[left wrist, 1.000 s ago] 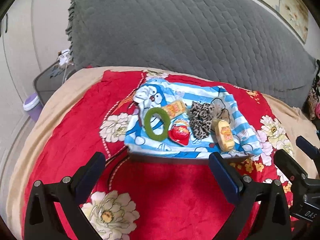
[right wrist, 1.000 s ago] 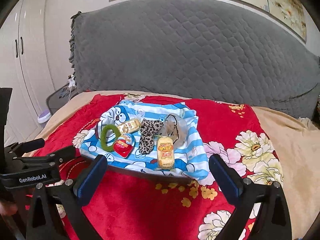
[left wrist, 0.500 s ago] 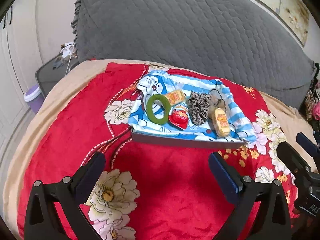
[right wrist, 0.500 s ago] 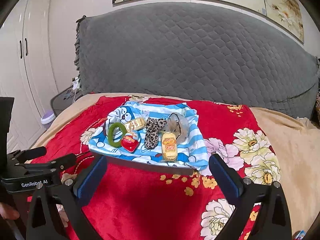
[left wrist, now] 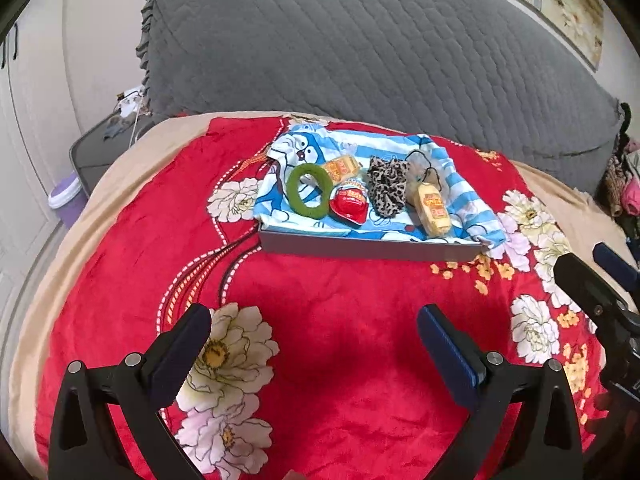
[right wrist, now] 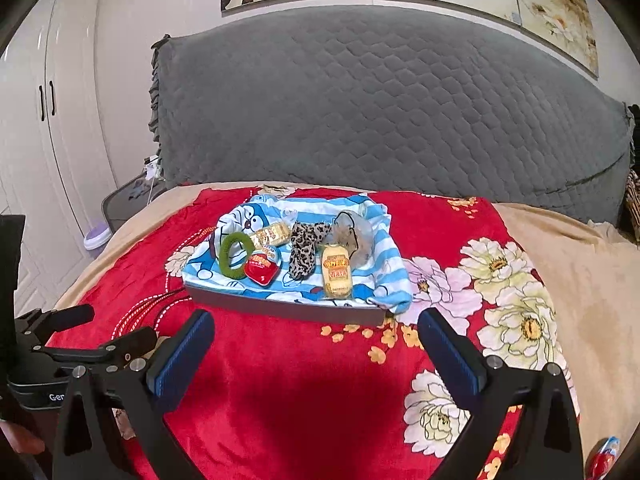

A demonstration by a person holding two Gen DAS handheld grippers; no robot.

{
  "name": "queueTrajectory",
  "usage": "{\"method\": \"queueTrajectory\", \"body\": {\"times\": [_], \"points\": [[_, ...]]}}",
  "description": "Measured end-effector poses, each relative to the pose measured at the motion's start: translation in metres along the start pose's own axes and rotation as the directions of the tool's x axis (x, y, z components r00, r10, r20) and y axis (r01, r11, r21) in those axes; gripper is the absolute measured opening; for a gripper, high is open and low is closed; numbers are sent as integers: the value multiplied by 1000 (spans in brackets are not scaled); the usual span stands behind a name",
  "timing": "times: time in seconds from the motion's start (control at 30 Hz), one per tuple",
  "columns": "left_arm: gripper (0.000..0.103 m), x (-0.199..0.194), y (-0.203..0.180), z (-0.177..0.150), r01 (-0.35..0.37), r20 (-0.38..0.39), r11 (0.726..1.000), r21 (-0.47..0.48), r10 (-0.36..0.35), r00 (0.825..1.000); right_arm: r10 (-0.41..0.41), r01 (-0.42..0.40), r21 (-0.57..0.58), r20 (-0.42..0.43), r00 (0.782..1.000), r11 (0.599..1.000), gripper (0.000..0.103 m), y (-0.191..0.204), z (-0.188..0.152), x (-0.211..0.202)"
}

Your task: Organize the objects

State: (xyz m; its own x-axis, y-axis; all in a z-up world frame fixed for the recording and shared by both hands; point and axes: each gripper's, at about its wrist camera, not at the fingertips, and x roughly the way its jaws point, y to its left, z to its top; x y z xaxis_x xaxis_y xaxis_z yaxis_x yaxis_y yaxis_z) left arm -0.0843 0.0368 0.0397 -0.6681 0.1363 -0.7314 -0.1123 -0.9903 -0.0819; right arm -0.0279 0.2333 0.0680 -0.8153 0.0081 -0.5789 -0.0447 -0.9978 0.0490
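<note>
A grey tray (left wrist: pixel 360 246) (right wrist: pixel 280 306) lined with a blue striped cartoon cloth (left wrist: pixel 464 196) (right wrist: pixel 384 260) sits on the red floral blanket. On it lie a green ring scrunchie (left wrist: pixel 310 196) (right wrist: pixel 236 256), a red snack packet (left wrist: pixel 351 206) (right wrist: pixel 262 266), a small yellow snack (left wrist: pixel 342 168) (right wrist: pixel 274 235), a leopard scrunchie (left wrist: pixel 386 190) (right wrist: pixel 304 248) and a yellow wrapped snack (left wrist: pixel 432 210) (right wrist: pixel 337 274). My left gripper (left wrist: pixel 314 342) is open and empty, well short of the tray. My right gripper (right wrist: pixel 316 338) is open and empty, just before the tray's front edge.
A grey quilted headboard (left wrist: pixel 360 48) rises behind the bed. A bedside table (left wrist: pixel 100 148) and a purple-lidded bin (left wrist: pixel 66 196) stand at the left. A red wrapped item (right wrist: pixel 602 456) lies at the right wrist view's lower right edge. White wardrobe doors (right wrist: pixel 44 120) stand at the left.
Both grippers have pulled back from the tray and risen; the tray looks smaller and farther. Both stay open and empty. The objects on the tray have not moved.
</note>
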Motion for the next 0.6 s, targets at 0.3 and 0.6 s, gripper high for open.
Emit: {"method": "queueTrajectory", "body": {"times": [0.3, 0.6], "points": [[103, -6, 5, -15, -11, -26, 1000, 0, 11, 1000, -9, 9, -8, 22, 1000, 1000, 102, 2, -15, -14], [103, -15, 16, -29, -16, -31, 999, -42, 15, 999, -22, 23, -32, 34, 999, 999, 102, 10, -29, -21]]}}
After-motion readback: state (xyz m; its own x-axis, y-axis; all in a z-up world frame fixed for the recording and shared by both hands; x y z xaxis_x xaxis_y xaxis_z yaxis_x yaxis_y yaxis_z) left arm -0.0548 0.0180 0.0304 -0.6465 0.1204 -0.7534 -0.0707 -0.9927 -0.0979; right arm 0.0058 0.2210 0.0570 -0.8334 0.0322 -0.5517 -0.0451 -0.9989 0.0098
